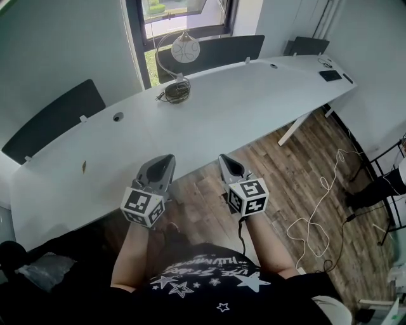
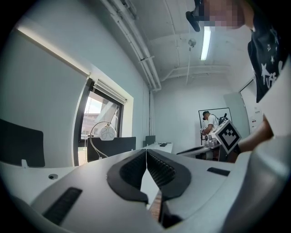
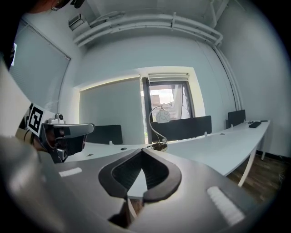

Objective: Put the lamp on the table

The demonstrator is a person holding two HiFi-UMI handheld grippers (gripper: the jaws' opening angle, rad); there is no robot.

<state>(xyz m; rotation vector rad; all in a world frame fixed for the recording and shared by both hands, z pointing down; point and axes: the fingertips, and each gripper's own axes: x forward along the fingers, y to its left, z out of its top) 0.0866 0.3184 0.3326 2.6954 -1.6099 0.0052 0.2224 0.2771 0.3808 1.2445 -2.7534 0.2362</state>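
Both the left tool [image 1: 166,159] and the right tool [image 1: 224,160] have their jaws pressed together with nothing between them, near the front edge of the table [image 1: 254,95]. The lamp [image 1: 184,51] stands on the table at its far side, by the window [image 1: 181,13], so the task looks finished. Only the left gripper view shows a second person [image 2: 210,125] far back in the room.
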